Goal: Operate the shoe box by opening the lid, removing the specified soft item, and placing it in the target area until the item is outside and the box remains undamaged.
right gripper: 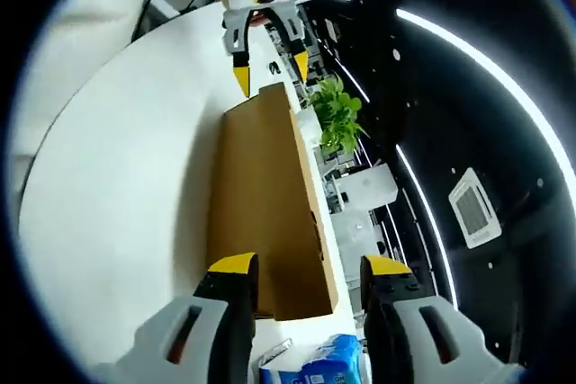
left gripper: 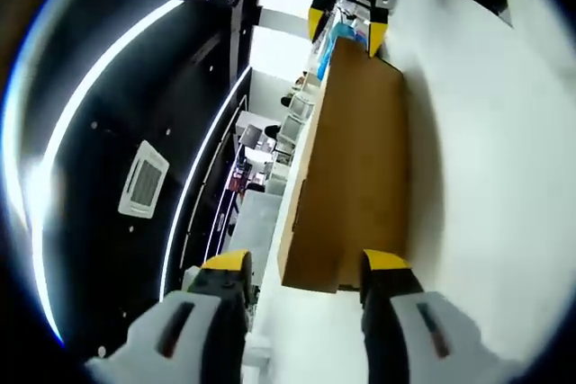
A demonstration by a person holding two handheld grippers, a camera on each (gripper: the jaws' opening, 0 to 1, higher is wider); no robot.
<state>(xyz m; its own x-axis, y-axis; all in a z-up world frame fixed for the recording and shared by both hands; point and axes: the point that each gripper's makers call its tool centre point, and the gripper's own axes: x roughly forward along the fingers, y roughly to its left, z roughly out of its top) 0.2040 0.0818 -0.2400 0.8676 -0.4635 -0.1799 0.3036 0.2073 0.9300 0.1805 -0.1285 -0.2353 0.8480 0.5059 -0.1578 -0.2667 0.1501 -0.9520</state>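
Left gripper and right gripper spread apart, straddling opposite ends of shoe box.

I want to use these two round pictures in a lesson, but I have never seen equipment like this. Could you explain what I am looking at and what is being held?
No robot here: a person holds a two-jaw gripper in each hand, each carrying a fisheye camera, hence the round, tilted pictures. In the left gripper view, the left gripper rises from the bottom, jaws either side of one end of a brown cardboard box on a white table; the right gripper shows at the far end. The right gripper view shows the reverse. Whether the jaws actually clamp the box is unclear. A blue packet and a green plant are also visible.
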